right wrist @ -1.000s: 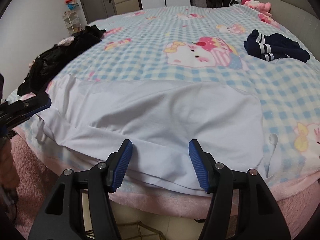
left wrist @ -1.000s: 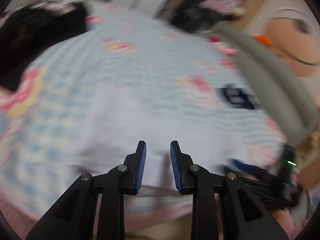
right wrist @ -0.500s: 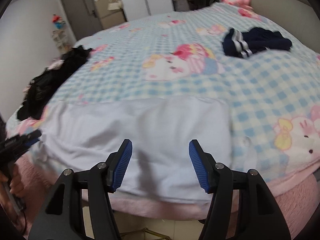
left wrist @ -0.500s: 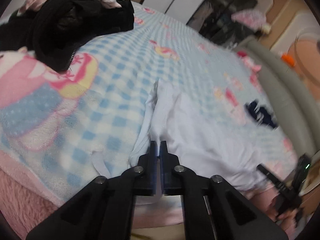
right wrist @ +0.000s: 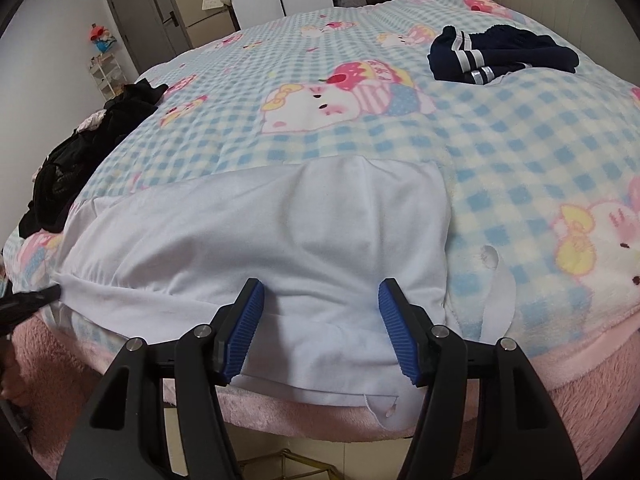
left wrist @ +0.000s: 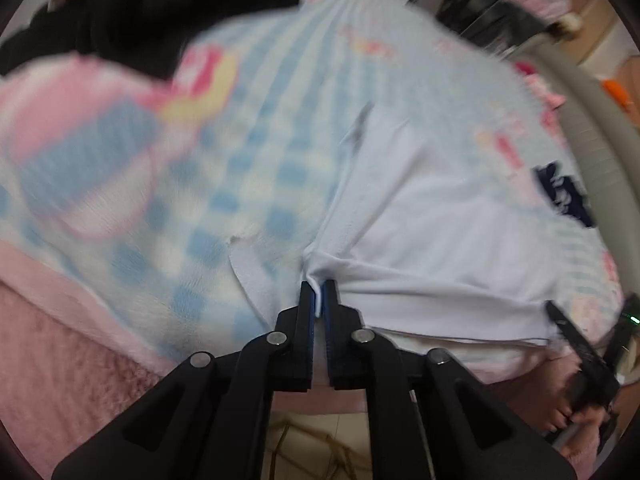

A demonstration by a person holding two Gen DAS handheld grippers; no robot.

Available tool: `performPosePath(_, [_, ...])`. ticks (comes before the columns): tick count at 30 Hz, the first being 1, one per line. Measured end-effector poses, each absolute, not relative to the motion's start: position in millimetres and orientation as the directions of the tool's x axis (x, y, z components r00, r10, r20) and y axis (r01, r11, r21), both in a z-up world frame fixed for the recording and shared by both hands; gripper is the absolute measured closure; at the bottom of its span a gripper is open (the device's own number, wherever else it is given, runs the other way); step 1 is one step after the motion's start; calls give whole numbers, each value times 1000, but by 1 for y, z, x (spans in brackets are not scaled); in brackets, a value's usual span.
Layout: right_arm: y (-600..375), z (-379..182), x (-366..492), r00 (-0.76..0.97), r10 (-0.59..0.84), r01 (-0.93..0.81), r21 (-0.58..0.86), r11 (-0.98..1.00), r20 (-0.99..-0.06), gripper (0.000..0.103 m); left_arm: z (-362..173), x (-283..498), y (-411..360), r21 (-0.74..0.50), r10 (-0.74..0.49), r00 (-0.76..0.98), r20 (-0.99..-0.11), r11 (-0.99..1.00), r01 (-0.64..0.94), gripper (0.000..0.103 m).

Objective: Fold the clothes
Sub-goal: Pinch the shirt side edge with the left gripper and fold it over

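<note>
My left gripper [left wrist: 319,296] is clamped tight on a bunched corner of the white cotton garment [left wrist: 432,216]; a thin ridge of fabric shows between the blue pads. From the pinch the cloth runs taut to my right, along the near edge of the bed. A loose white strip [left wrist: 250,276] lies just left of the fingers. This view is motion-blurred, so detail is poor.

My right gripper [right wrist: 320,312] is spread wide, nothing between the ribbed blue pads [right wrist: 248,316]. It hovers at the garment's near hem, pads astride the middle-right part of the cloth; I cannot tell whether they touch it. A small tag and torn bit of hem [right wrist: 386,408] sits below, between the fingers.

The garment lies flat on the blue-and-white checked fleece blanket with pink cartoon prints [right wrist: 520,152], at its near edge, overhanging the pink plush border [right wrist: 580,408]. Another white strip [right wrist: 498,300] lies just right of the garment.

Further out: folded navy garment with white stripes [right wrist: 500,56] far ahead-right, well apart. Black clothes pile [right wrist: 80,152] far left on the blanket. The left gripper's tip [right wrist: 40,298] shows at the left edge, on the cloth's corner.
</note>
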State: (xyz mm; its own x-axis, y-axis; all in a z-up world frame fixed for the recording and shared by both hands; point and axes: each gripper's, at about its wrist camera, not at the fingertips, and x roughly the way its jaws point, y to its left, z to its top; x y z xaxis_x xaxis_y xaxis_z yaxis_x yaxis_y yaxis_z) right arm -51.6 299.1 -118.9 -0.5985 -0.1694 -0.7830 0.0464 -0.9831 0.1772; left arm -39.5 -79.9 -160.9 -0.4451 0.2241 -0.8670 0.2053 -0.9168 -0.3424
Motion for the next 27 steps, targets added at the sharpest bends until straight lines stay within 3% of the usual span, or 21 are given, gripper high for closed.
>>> performPosePath(2, [302, -112, -50, -602, -173, 55, 176, -983, -779, 41, -151, -36, -84, -365, 229, -472, -852, -905, 220, 87])
performPosePath(4, [304, -105, -49, -606, -176, 63, 174, -983, -776, 42, -133, -26, -102, -485, 280, -593, -755, -847, 217, 87])
performPosePath(7, [308, -95, -47, -611, -181, 75, 171, -982, -770, 42, -104, -33, -117, -465, 219, -692, -688, -865, 189, 87])
performPosePath(13, [319, -68, -76, -661, -184, 58, 195, -979, -727, 35, -90, -88, -57, -282, 227, -680, -697, -959, -31, 87])
performPosePath(17, [322, -80, -111, -665, -142, 26, 168, -985, -733, 35, -100, -107, -14, -167, 234, -708, -666, -972, -165, 87])
performPosePath(19, [324, -97, -120, -642, -110, 6, 139, -990, -758, 36, -117, -122, -11, -132, 200, -665, -720, -980, -152, 87])
performPosePath(21, [326, -115, -126, -618, -80, -16, 114, -993, -782, 37, -138, -130, -21, -167, 203, -615, -762, -979, -116, 87])
performPosePath(27, [355, -135, -115, -627, -121, -96, 230, -968, -769, 36, -142, -122, -55, -253, 200, -645, -738, -967, -11, 99])
